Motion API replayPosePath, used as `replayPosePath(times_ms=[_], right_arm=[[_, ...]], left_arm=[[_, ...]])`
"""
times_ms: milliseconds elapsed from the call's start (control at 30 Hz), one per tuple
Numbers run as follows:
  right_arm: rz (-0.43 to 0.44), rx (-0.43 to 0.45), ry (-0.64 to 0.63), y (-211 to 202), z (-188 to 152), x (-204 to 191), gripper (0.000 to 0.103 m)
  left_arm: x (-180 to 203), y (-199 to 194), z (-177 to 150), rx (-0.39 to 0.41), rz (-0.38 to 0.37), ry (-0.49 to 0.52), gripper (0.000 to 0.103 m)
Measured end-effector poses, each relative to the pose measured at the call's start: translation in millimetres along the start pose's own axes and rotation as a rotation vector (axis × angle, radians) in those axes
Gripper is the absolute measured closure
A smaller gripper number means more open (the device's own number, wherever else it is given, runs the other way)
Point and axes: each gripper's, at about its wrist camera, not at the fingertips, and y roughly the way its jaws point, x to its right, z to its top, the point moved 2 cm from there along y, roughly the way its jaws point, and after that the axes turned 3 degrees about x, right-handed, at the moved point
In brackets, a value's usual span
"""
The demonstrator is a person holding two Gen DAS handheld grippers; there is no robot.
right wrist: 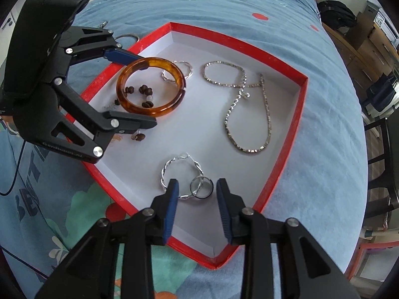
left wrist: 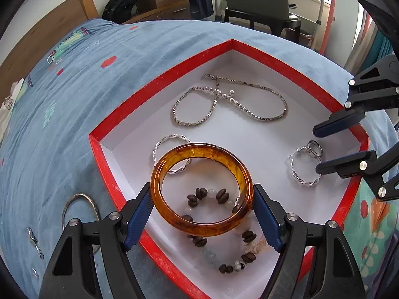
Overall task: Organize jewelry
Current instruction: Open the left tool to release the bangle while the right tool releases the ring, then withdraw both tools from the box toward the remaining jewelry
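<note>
Gripping the amber bangle [left wrist: 202, 190], left jaws half-hide the bead bracelet [left wrist: 224, 234]; right jaws wide.

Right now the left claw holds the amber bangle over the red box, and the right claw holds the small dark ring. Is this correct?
Not quite. The right claw is open and holds nothing; the small dark ring lies in the red box between its fingers, as the right wrist view shows. The left claw does hold the amber bangle.

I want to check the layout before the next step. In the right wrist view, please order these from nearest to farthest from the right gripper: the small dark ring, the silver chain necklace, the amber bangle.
1. The small dark ring, directly between the open fingers of the right gripper.
2. The silver chain necklace, farther ahead, to the right in the red box.
3. The amber bangle, far left, clamped by the left gripper.

The last two are not far apart in distance.
</note>
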Motion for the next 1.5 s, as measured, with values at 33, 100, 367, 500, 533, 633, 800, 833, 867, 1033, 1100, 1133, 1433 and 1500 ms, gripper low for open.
replayPosePath(times_ms=[33, 100, 367, 500, 533, 633, 800, 833, 867, 1033, 1100, 1133, 1433, 1500], right_arm=[[-0.002, -0.001, 0.001, -0.8, -0.7, -0.6, 0.071], [-0.007, 0.0, 0.005, -3.8, -1.5, -0.5, 0.071], [-0.03, 0.035, 0.043, -28.5, -6.6, 7.7, 0.071], [-0.047, 0.05, 0.072, -39.7, -12.4, 11.0, 0.071], [-0.044, 0.058, 0.082, -43.8, -14.4, 11.2, 0.071], [-0.055, 0.073, 0.104, -52.1, -18.3, 13.4, 0.071], [-0.067, 0.104, 0.148, -67.6, -26.4, 20.1, 0.071], [-0.07, 0.111, 0.159, -70.1, -26.9, 22.2, 0.071], [-0.073, 0.116, 0.167, -71.8, -26.9, 24.3, 0.071], [-0.094, 0.134, 0.196, -84.1, -32.5, 27.9, 0.071], [-0.102, 0.14, 0.202, -91.6, -35.4, 26.4, 0.071], [-0.107, 0.142, 0.205, -94.9, -36.9, 24.5, 0.071], [-0.145, 0.199, 0.24, -140.6, -43.7, 1.6, 0.071], [-0.15, 0.215, 0.24, -151.4, -43.7, -8.7, 0.071]], left_arm=[[0.5, -0.7, -0.7, 0.0, 0.0, 0.001, 0.026], [1.6, -2.2, -2.0, -0.003, 0.001, 0.003, 0.026], [5.2, -7.0, -3.9, -0.011, 0.009, 0.003, 0.026], [10.5, -4.4, -5.3, -0.023, 0.018, 0.021, 0.025], [11.4, -3.4, -5.8, -0.028, 0.017, 0.022, 0.024], [12.9, -2.3, -6.2, -0.031, 0.025, 0.024, 0.023], [14.8, -4.3, -5.6, -0.039, 0.027, 0.017, 0.022], [15.0, -6.8, -5.3, -0.037, 0.025, 0.01, 0.022], [15.1, -9.5, -5.1, -0.033, 0.025, 0.004, 0.021], [10.8, -32.6, -2.8, 0.0, 0.029, -0.03, 0.019], [9.2, -43.4, -3.4, 0.013, 0.037, -0.031, 0.019], [8.0, -52.2, -4.7, 0.022, 0.045, -0.033, 0.018], [-19.2, -123.7, -39.1, 0.078, 0.112, -0.107, 0.017], [-31.1, -141.9, -54.3, 0.087, 0.134, -0.136, 0.017]])
